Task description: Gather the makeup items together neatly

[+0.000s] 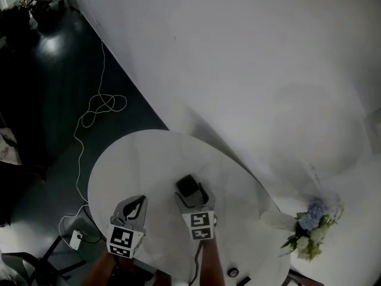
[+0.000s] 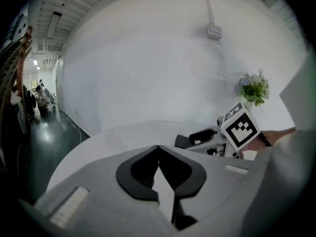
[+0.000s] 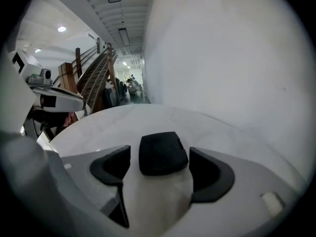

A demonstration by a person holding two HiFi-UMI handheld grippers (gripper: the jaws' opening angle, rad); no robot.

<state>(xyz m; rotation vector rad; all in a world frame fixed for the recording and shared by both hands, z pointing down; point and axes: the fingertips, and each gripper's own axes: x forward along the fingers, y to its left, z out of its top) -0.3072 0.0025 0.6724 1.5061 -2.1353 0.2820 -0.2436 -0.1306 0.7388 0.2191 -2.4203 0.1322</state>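
Over the white round tabletop [image 1: 137,159], two grippers are held side by side, tilted forward and down. The left gripper's [image 1: 136,204] fingers [image 2: 136,169] are closed together, empty. The right gripper's [image 1: 193,194] fingers [image 3: 210,174] are spread around a black compact [image 3: 163,153] lying on the tabletop, gaps showing either side.

Left hand-held gripper [image 2: 158,149] has jaws together, right hand-held gripper [image 3: 161,156] jaws wide apart.

Two tiny dark items [image 1: 233,272] on the table [image 1: 131,165] (head view, bottom edge), too small to identify.
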